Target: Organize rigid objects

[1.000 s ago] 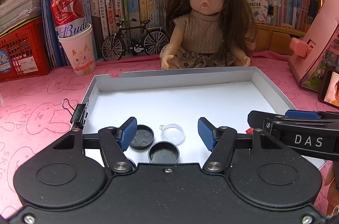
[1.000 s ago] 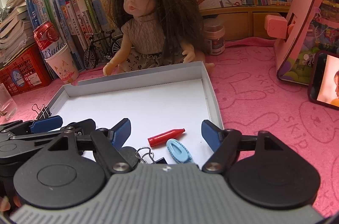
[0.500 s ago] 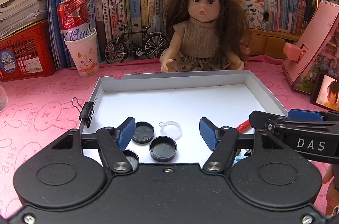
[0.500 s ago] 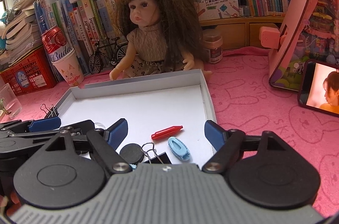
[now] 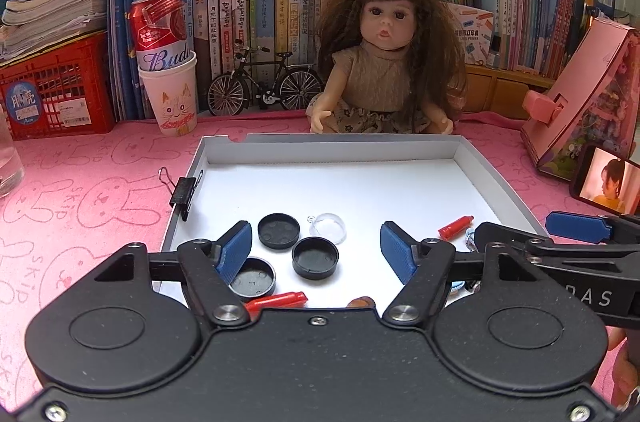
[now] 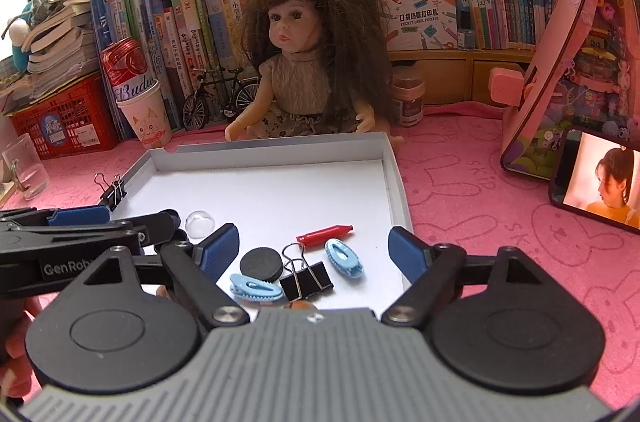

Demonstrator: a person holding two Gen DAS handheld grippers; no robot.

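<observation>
We see our left gripper as black, with blue ribbed pads, silver screws and round discs; our right gripper has a grey ribbed housing and blue pads.

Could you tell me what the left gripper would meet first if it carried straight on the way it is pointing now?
Probably the black cap lying open side up on the white tray. It sits almost centred between the left gripper's open, empty fingers and nearest along that line. The clear dome lies just beyond; depth is hard to judge.

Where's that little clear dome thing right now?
In the left wrist view the clear dome lies in the white tray, just right of a black cap and behind another.
</observation>
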